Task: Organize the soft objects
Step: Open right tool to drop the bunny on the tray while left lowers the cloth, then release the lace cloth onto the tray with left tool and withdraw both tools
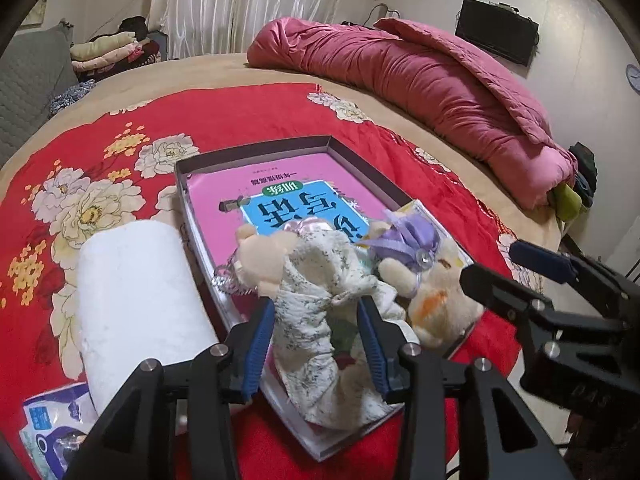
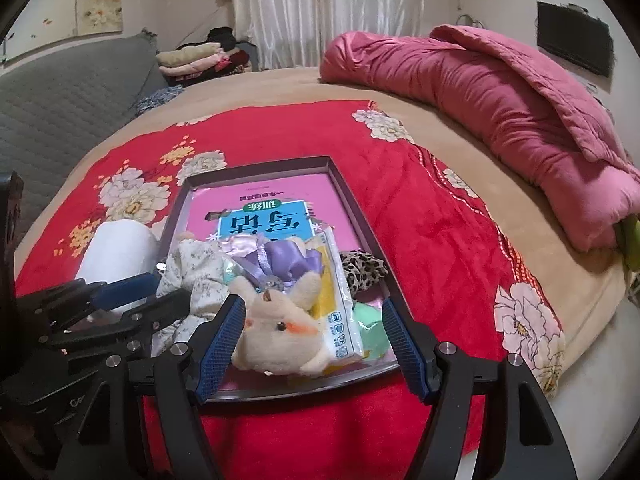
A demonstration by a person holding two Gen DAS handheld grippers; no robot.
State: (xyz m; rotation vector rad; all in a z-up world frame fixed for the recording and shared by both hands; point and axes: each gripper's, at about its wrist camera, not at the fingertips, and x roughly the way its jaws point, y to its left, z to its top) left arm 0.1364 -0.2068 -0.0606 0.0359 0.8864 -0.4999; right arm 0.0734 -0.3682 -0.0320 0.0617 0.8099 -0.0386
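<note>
Red floral blanket (image 1: pixel 248 120) over a tan bed (image 1: pixel 192 72), white curtains (image 1: pixel 248 4) behind; both grippers' jaws apart, gripping nothing.

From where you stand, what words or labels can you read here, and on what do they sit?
"训练": upside down in a green oval on the pink book lying in the tray.
Big characters on the book's blue panel: partly covered, not surely readable.
Tissue pack: print too small.
Blue-white packet: print blurred.
</note>
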